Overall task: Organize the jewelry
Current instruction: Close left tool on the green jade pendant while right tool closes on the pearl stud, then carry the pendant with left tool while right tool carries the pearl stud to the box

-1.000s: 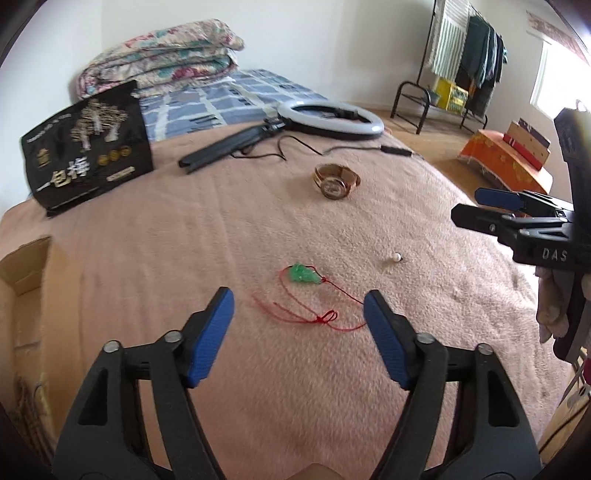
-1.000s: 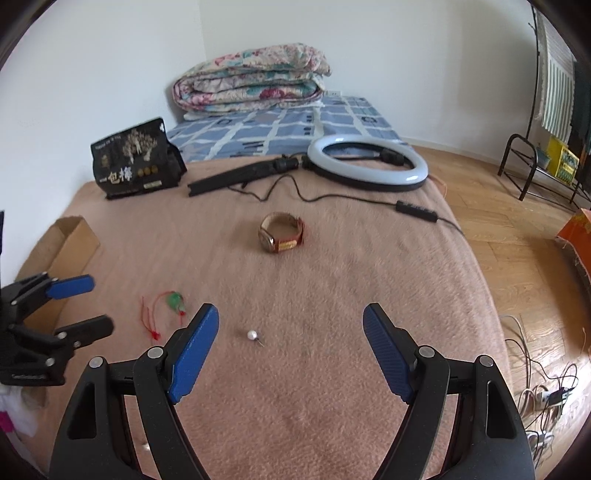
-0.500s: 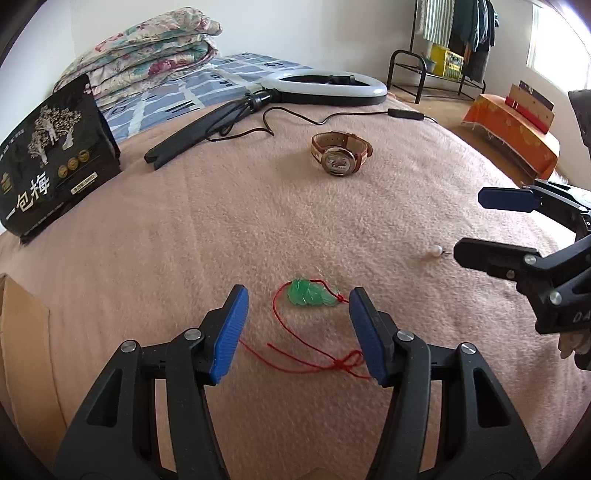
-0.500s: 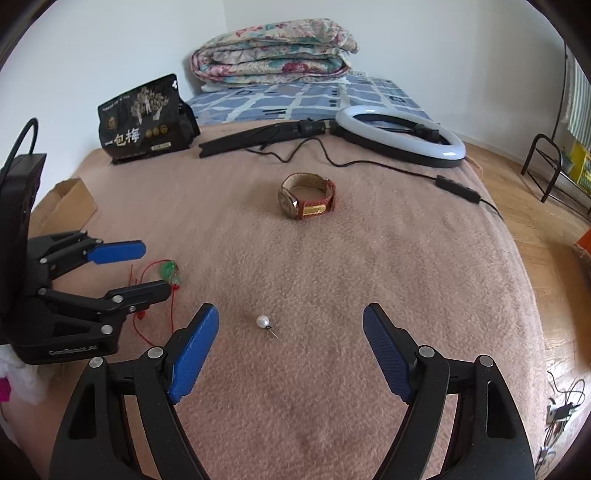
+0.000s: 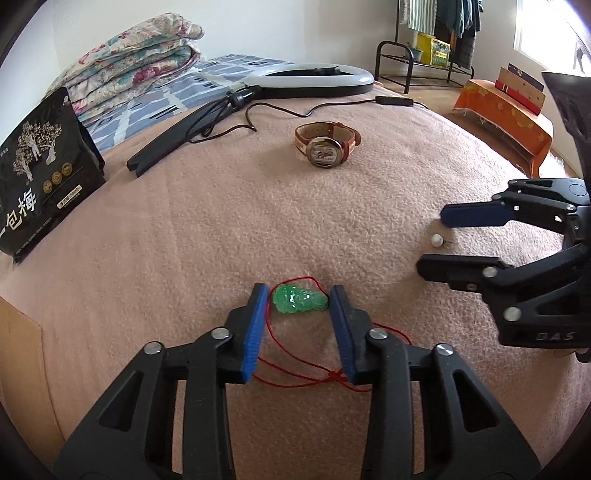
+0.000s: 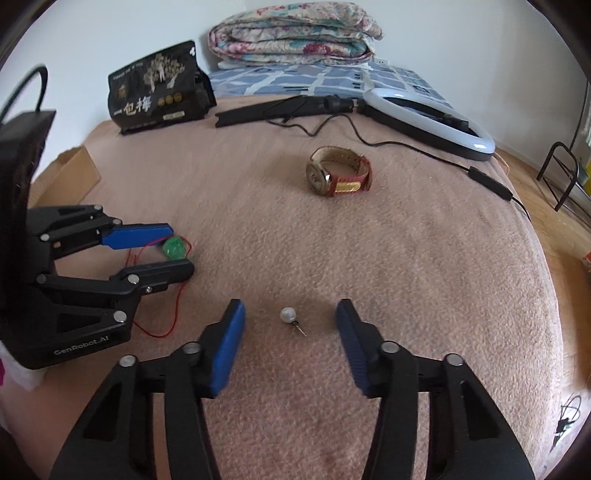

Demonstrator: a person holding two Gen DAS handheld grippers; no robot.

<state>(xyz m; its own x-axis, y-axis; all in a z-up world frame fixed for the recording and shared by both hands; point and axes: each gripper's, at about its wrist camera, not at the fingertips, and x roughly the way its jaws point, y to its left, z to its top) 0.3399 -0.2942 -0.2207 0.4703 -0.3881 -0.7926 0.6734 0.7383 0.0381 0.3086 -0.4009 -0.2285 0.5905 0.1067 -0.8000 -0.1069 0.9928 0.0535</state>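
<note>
A green jade pendant (image 5: 299, 299) on a red cord (image 5: 295, 376) lies on the pink blanket (image 5: 221, 221). My left gripper (image 5: 298, 288) straddles the pendant and its jaws are closing, with thin gaps still showing at the blue pads. In the right wrist view the left gripper (image 6: 180, 249) frames the same pendant (image 6: 174, 248). A small pearl stud (image 6: 288, 315) lies between the pads of my right gripper (image 6: 290, 304), whose jaws are closing but stand well apart from it. From the left wrist view, the right gripper (image 5: 431, 240) brackets the pearl (image 5: 437, 240). A leather-strap watch (image 5: 327, 146) sits farther back.
A ring light (image 5: 314, 75) with folded black legs and a cable (image 6: 480, 173) lies at the back. A black snack bag (image 5: 40, 173) stands at the left, beside a cardboard box (image 6: 68, 177). A folded quilt (image 6: 295, 33) is against the wall.
Both grippers have come down and forward onto the blanket. The left jaws narrowed around the green pendant; the right jaws narrowed around the pearl stud.
</note>
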